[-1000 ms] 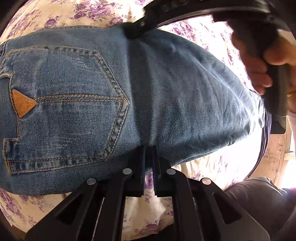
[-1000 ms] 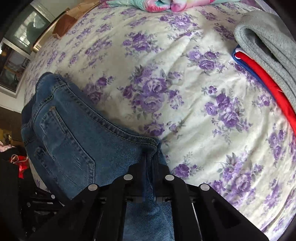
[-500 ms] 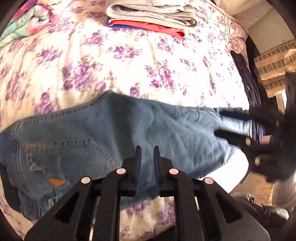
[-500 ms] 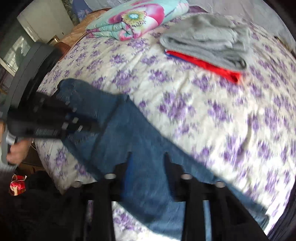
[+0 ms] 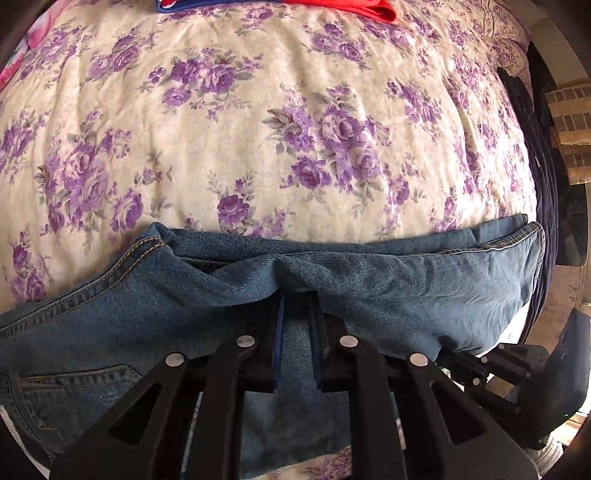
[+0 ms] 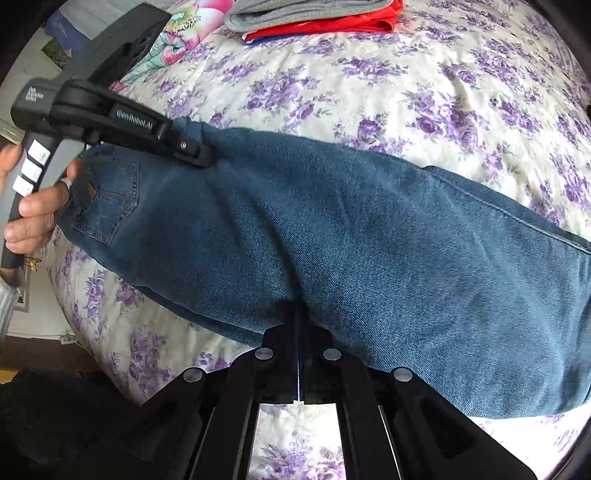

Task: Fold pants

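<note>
Left wrist view: the left gripper (image 5: 295, 295) has its jaws pinching a raised fold of the blue denim pants (image 5: 406, 295), which lie folded lengthwise across the cream bedspread with purple flowers (image 5: 258, 110). Right wrist view: the right gripper (image 6: 298, 314) has its jaws pressed together on the near edge of the pants. Folded grey and red clothes (image 6: 314, 14) lie well apart.

Jeans (image 6: 369, 236) run past the right edge.
</note>
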`<state>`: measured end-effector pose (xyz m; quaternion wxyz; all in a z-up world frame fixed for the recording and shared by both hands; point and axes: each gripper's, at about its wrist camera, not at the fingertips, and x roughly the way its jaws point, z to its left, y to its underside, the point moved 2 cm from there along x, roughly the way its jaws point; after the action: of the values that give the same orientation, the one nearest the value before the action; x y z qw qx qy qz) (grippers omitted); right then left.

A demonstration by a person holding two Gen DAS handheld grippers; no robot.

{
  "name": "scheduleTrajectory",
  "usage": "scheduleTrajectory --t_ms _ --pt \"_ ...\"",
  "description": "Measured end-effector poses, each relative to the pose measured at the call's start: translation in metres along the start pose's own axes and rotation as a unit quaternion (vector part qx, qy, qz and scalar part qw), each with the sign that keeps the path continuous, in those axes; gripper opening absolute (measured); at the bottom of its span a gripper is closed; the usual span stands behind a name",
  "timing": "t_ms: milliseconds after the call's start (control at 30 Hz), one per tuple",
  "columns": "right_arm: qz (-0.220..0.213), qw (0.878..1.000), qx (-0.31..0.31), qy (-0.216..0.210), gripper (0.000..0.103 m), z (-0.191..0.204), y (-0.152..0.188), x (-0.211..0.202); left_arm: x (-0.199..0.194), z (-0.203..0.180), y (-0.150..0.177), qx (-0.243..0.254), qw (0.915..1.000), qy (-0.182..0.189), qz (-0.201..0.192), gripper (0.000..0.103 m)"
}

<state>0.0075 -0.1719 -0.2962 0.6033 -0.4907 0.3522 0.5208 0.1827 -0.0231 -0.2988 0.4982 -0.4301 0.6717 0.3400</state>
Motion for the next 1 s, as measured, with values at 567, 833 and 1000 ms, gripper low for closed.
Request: scheduleTrajectory --t_ms 567,833,1000 --pt "-0.192 0.886 0.407 -0.111 0.060 -0.223 0.132 -0.068 0.024 -0.028 0.114 0.005 0.9993 0.035 0.010 0.016" --pt "-0.246 0.856 0.409 -0.199 0.035 -0.250 0.088 -0.041 0.028 -0.040 0.113 0.008 0.9999 0.012 0.008 0.016" --pt "-0.228 0.864 0.410 -0.182 0.022 -0.246 0.071 -0.047 0.011 -0.045 0.105 0.004 0.9999 0.003 0.015 0.016"
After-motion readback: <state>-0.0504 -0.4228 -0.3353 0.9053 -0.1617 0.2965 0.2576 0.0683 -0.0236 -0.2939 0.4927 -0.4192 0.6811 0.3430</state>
